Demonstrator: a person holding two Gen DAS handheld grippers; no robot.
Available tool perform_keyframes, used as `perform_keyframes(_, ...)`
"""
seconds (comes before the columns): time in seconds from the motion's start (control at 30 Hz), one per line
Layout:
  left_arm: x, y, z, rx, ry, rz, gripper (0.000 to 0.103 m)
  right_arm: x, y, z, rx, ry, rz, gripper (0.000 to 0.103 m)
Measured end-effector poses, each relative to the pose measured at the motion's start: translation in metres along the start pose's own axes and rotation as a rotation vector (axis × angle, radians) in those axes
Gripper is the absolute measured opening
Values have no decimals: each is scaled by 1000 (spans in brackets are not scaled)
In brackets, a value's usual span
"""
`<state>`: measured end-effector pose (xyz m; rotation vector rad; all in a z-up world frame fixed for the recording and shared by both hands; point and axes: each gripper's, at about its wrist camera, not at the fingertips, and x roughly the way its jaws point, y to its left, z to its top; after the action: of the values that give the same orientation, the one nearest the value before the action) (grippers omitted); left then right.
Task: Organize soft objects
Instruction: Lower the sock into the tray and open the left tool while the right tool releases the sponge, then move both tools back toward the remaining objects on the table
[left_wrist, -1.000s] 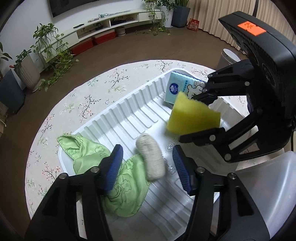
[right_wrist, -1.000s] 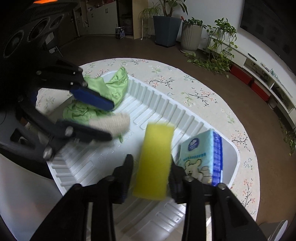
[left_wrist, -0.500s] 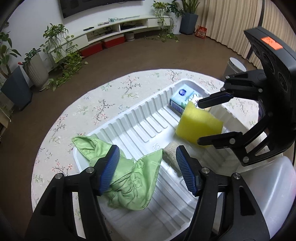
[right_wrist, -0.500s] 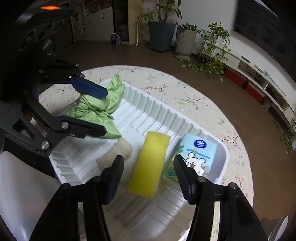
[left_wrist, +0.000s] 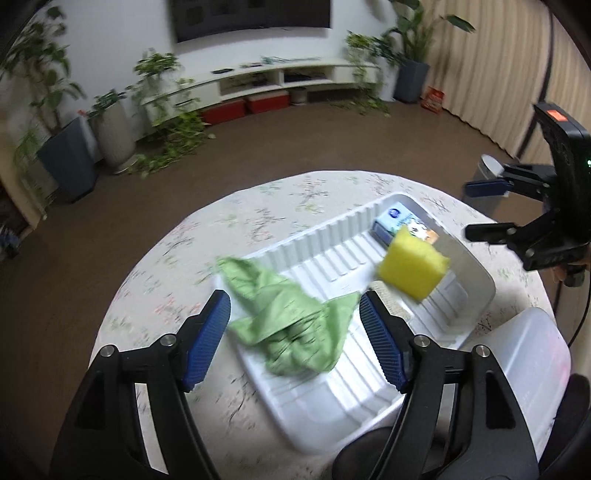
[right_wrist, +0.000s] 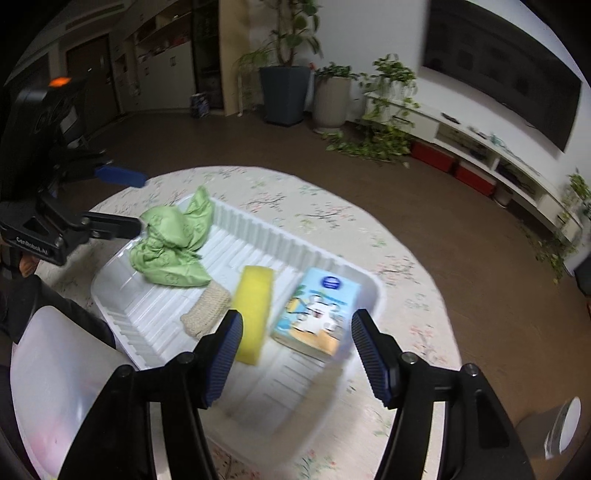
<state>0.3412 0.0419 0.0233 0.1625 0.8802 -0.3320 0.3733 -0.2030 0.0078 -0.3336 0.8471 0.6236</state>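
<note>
Both grippers hang above the white ribbed tray on the round floral worktop. Left gripper: jaws released, just been opening, nothing between them. Right gripper: jaws released, also just been opening, nothing gripped. In the tray: green cloth bunched at one end, partly over the rim; knitted beige roll beside yellow sponge; tissue pack at the other end.
</note>
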Motion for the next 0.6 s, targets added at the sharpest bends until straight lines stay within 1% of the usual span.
perform_keyframes(0.03,-7,5,-4,-25,-14,18,71,-6,-4,-2,14,-6,-13,66)
perform_keyframes(0.13,-26,17,-18,-79,-42,41,71,-20,-15,-9,50,-17,-39,66)
perform_keyframes(0.3,-63,27,-52,-173,-84,97,73,-54,-29,-29,113,-38,-77,67)
perform_keyframes(0.4,-83,25,-78,-206,-96,137,73,-79,-34,-45,160,-57,-99,68)
perform_keyframes(0.53,-110,11,-113,-230,-118,157,73,-110,-30,-71,205,-83,-114,71)
perform_keyframes(0.6,-121,1,-132,-253,-129,151,77,-124,-24,-86,225,-93,-107,71)
